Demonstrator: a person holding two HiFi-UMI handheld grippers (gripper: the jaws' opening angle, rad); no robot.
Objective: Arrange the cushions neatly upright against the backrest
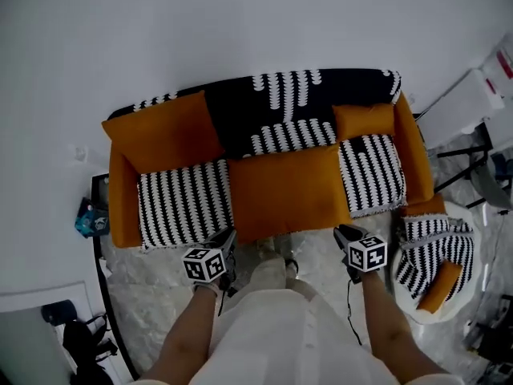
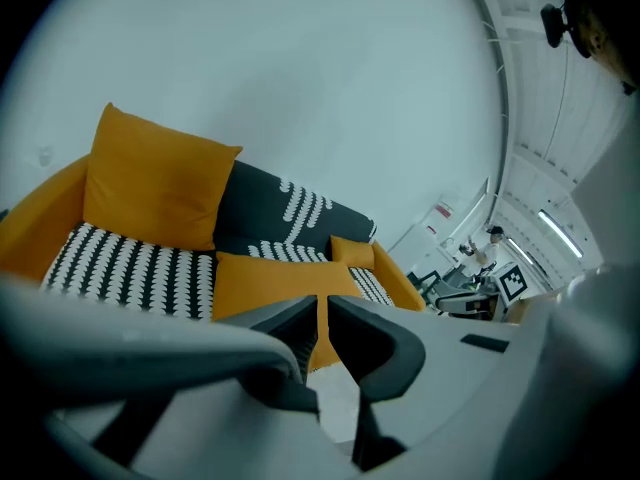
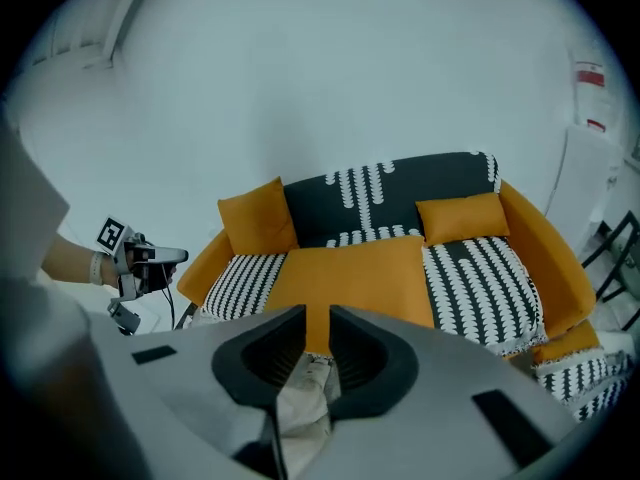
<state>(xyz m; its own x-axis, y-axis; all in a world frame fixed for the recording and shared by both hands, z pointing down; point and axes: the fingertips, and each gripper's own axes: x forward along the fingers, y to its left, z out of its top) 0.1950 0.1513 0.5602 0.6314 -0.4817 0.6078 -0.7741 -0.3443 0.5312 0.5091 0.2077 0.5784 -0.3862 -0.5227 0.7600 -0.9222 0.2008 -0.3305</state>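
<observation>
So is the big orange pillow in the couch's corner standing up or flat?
Standing up: the big square orange fabric cushion sits on its edge on the black-and-white striped seat, leaning against the dark backrest.

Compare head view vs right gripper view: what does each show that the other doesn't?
Head view only: the marker cube on top of the right gripper, and a teal object on the floor beside the sofa.
Right gripper view only: that gripper's jaws head-on, slightly apart, nothing between them.
Both: the sofa, a large orange cushion upright at the picture's left, a small orange cushion at the right, an orange cushion lying flat mid-seat, and the left gripper.
</observation>
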